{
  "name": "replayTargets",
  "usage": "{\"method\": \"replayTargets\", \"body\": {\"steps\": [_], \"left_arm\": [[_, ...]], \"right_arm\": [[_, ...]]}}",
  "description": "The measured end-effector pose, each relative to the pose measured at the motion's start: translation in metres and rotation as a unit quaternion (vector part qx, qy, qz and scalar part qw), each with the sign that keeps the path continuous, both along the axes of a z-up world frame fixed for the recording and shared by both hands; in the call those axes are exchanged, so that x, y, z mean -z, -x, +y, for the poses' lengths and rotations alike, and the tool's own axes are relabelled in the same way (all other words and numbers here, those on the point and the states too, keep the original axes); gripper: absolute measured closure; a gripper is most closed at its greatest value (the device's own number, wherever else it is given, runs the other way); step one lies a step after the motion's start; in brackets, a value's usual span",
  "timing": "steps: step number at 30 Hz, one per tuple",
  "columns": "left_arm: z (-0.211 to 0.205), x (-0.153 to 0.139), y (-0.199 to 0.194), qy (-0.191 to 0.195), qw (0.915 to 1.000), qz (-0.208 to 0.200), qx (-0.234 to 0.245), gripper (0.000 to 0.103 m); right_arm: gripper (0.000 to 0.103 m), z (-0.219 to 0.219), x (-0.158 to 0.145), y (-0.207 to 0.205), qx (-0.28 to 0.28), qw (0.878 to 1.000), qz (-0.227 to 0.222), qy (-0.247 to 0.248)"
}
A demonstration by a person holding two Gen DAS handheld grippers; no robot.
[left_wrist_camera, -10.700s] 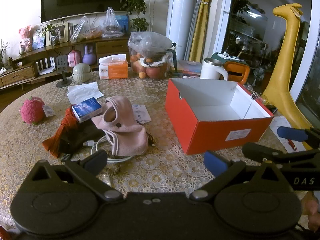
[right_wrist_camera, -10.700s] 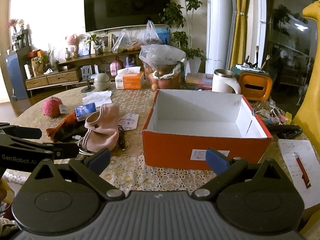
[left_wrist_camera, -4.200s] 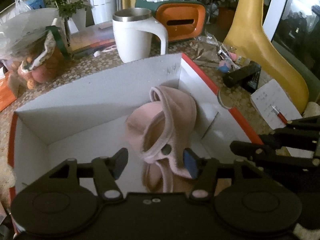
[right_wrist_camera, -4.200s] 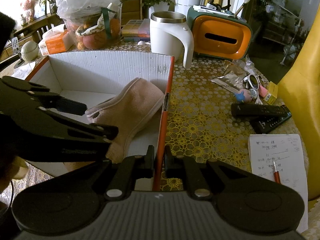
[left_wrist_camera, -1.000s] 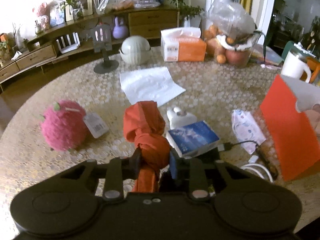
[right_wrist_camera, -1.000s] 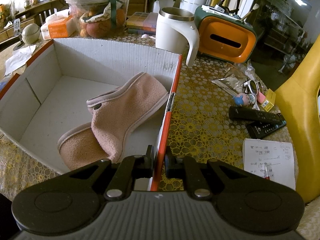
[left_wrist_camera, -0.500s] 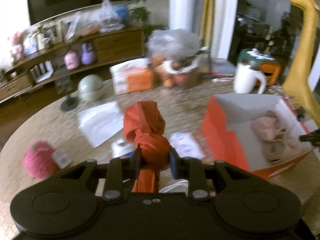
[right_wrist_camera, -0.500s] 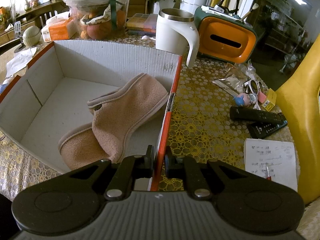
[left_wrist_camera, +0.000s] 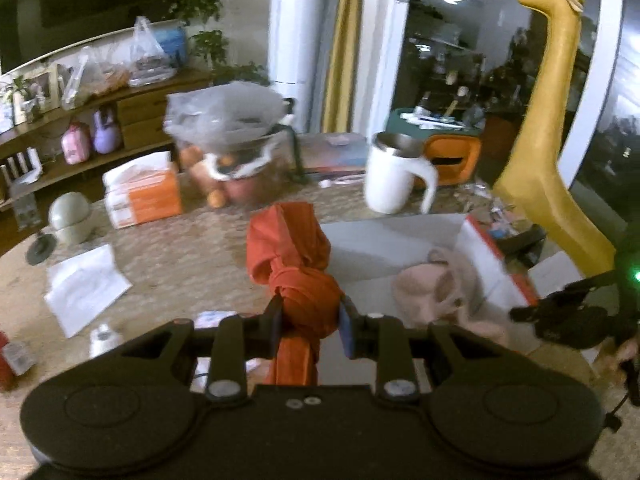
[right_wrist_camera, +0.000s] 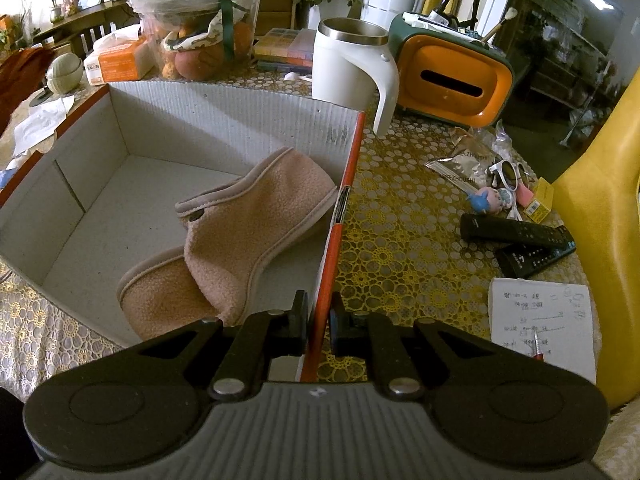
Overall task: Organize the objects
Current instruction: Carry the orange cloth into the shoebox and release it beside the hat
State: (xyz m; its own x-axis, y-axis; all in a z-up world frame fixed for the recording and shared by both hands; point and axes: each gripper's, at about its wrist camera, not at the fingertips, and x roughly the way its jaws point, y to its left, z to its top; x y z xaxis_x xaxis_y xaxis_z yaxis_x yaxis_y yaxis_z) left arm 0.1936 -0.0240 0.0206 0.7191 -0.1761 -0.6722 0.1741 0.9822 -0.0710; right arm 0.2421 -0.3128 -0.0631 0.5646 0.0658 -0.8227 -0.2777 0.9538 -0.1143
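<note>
The left gripper [left_wrist_camera: 311, 322] has its jaws closed on a knotted orange cloth [left_wrist_camera: 298, 264], held up above the table [left_wrist_camera: 180, 256]. The right gripper [right_wrist_camera: 319, 322] clamps the side wall of the orange box [right_wrist_camera: 240, 116], where pink slippers [right_wrist_camera: 240, 232] lie.

Orange knotted cloth [left_wrist_camera: 298, 280]: bunched, upright, off the worktop, before the box. Orange box [right_wrist_camera: 224, 120], white inside, open-topped, on worktop. Pink fleece slippers [right_wrist_camera: 240, 232]: two, overlapping, lying against box's right wall.

Lace-clothed table [right_wrist_camera: 404, 216]; box [right_wrist_camera: 224, 116]; mug [right_wrist_camera: 348, 64]
</note>
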Motion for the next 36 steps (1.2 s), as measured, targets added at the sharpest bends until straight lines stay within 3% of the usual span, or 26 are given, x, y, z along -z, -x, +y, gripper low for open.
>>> {"method": "replayTargets", "body": {"steps": [10, 18, 36], "left_arm": [[-0.059, 0.011, -0.021, 0.001, 0.9991, 0.019, 0.039, 0.077], [-0.085, 0.025, -0.046, -0.010, 0.9986, 0.032, 0.040, 0.077], [-0.118, 0.079, -0.086, -0.015, 0.9910, 0.123, 0.051, 0.077]], "right_arm": [[0.093, -0.002, 0.001, 0.001, -0.010, 1.000, -0.003, -0.003], [0.092, -0.004, 0.002, 0.002, -0.016, 1.000, -0.004, -0.010], [0.092, -0.004, 0.003, 0.003, -0.023, 1.000, -0.001, -0.008]]}}
